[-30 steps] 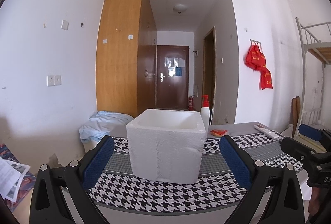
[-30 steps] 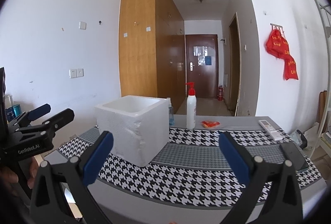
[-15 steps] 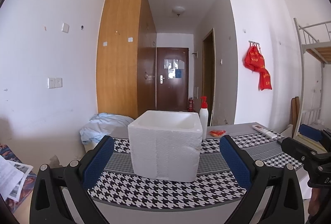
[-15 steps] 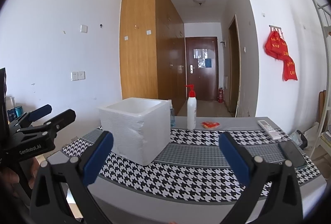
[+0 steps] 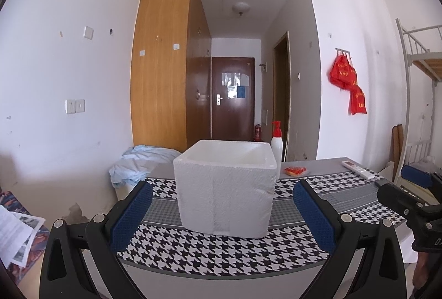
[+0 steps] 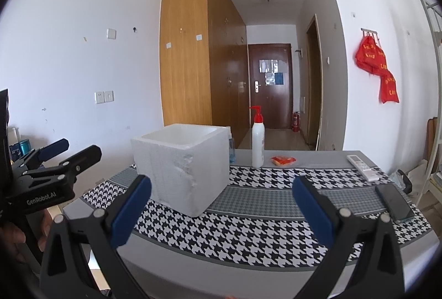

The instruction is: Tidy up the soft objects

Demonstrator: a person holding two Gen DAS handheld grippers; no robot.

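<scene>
A white foam box (image 5: 225,185) stands open-topped on the houndstooth tablecloth (image 5: 221,249); it also shows in the right wrist view (image 6: 183,163). Its inside is hidden from both views. My left gripper (image 5: 221,213) is open and empty, held in front of the box at the table's near edge. My right gripper (image 6: 221,205) is open and empty, to the right of the box. Each gripper shows at the edge of the other's view, the left one (image 6: 55,158) and the right one (image 5: 406,188). A pale blue cloth heap (image 5: 143,163) lies left of the table.
A white pump bottle with red top (image 6: 257,138), a small orange packet (image 6: 283,160), a white remote (image 6: 362,167) and a dark phone (image 6: 393,201) lie on the table. A wooden wardrobe (image 5: 163,64) stands behind. Red bags (image 5: 349,83) hang on the right wall.
Both grippers have drifted slightly back and up, so the box and table sit a little lower and farther in view. Both stay open.
</scene>
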